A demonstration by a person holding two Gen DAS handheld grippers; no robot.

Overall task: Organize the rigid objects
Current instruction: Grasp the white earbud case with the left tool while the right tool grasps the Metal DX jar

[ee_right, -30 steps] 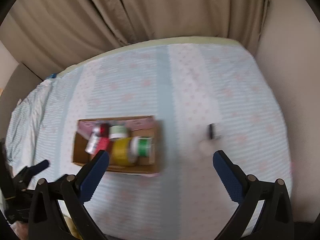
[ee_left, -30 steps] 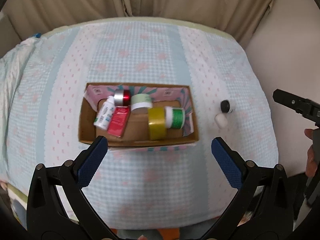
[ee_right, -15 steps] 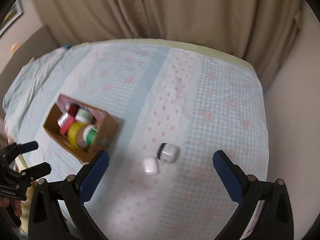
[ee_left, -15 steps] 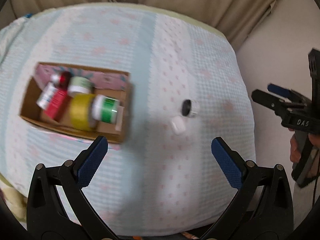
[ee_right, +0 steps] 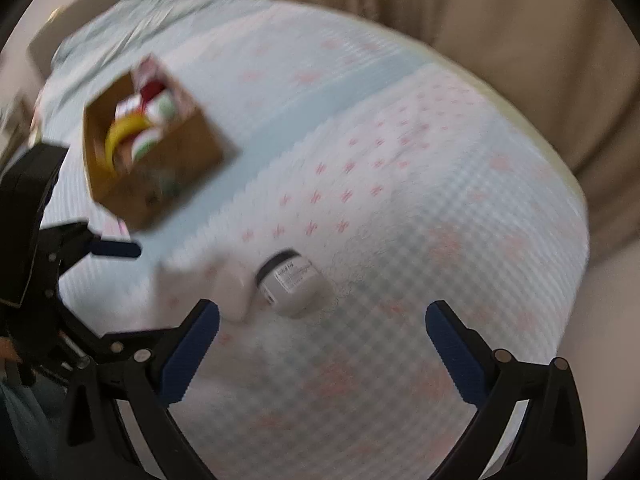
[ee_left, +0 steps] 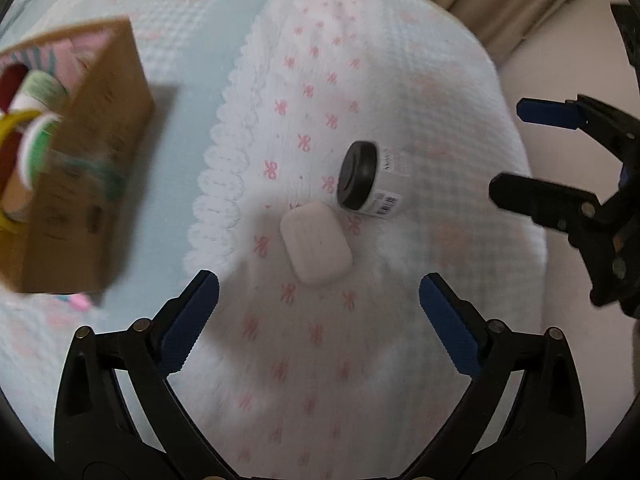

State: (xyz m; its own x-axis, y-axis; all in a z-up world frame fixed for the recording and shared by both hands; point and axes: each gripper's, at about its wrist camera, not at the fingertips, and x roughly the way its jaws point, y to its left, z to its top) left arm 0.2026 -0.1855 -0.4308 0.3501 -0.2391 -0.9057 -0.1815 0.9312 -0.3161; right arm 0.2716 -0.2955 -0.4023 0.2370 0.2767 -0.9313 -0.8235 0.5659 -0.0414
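A white rounded case (ee_left: 316,252) lies on the bow-patterned bedspread (ee_left: 320,360), with a white jar with a black lid (ee_left: 362,178) on its side just beyond. My left gripper (ee_left: 319,292) hovers over the case, its jaws wide but closing, and the pads touch nothing. In the right wrist view the jar (ee_right: 292,284) and the blurred case (ee_right: 234,296) lie just ahead of my right gripper (ee_right: 322,312), which is also closing on nothing. The right gripper (ee_left: 520,152) shows at the left view's right edge.
A cardboard box (ee_left: 84,160) holding a yellow tape roll, a green-labelled jar and other items stands to the left, also visible as the box (ee_right: 148,152). Beige curtains (ee_right: 480,20) hang behind the bed. The bedspread's edge falls away to the right.
Both grippers have dropped close to the bedspread. The case and jar now fill the middle of both views, the box has slid to the left edge, and the right view has rolled.
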